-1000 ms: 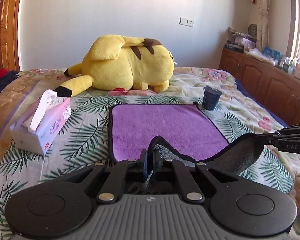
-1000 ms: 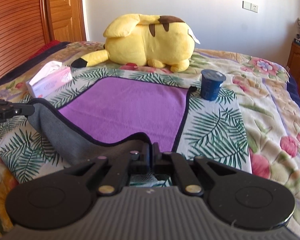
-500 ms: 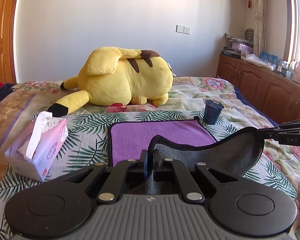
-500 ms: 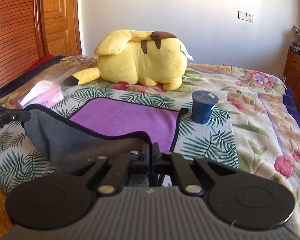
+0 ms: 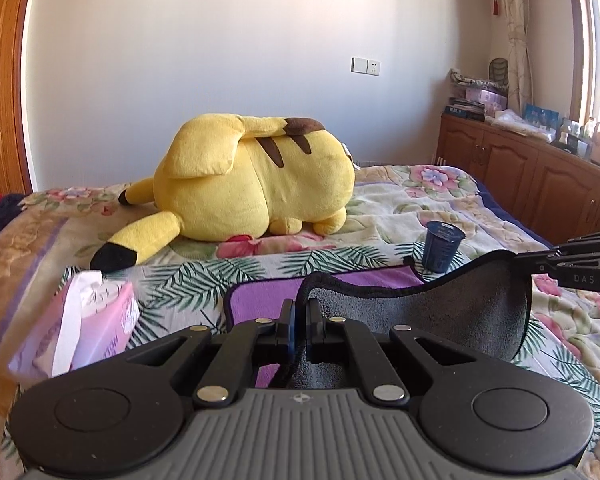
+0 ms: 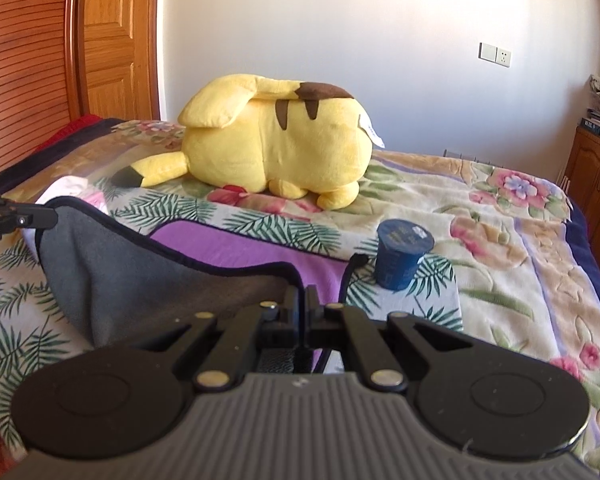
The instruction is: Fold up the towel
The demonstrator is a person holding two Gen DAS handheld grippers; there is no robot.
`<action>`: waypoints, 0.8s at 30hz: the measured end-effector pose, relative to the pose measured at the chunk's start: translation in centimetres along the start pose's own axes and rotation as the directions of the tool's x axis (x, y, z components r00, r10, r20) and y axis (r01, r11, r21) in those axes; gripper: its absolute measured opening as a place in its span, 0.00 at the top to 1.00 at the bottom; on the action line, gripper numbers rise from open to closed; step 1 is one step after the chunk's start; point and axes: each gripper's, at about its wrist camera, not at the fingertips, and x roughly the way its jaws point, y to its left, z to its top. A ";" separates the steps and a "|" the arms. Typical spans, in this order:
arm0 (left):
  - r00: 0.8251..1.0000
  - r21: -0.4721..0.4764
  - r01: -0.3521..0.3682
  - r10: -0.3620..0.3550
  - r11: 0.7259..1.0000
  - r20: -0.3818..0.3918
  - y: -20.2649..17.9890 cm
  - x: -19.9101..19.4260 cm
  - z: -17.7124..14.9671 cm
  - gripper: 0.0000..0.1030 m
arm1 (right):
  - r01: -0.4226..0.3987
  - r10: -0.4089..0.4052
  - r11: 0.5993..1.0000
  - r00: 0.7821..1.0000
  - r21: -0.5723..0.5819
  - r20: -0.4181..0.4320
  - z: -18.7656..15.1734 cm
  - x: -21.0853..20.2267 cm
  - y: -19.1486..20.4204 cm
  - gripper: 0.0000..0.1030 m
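Observation:
The towel [image 5: 440, 312] is purple on top and grey underneath with a dark hem, and lies on the bed. My left gripper [image 5: 299, 312] is shut on its near left corner. My right gripper [image 6: 302, 304] is shut on its near right corner. Both corners are lifted, so the grey underside [image 6: 140, 272] hangs between them over the purple part [image 6: 228, 248]. The right gripper's tip shows at the right edge of the left wrist view [image 5: 540, 264], and the left gripper's tip shows at the left edge of the right wrist view [image 6: 40, 218].
A big yellow plush toy [image 5: 256, 188] lies beyond the towel. A dark blue cup [image 6: 402, 256] stands by the towel's far right corner. A pink tissue box [image 5: 88, 328] sits left of the towel. Wooden cabinets [image 5: 540, 184] run along the right, a wooden door [image 6: 60, 60] on the left.
Both grippers have lifted the towel's near edge and carried it forward toward the far edge. Less purple shows now, and the plush toy and cup look closer.

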 end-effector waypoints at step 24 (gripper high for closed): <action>0.997 0.032 -0.070 0.069 0.997 0.041 1.4 6.0 3.3 1.00 | 0.047 -0.045 0.999 0.997 -0.018 0.062 3.6 5.7 -1.4 0.97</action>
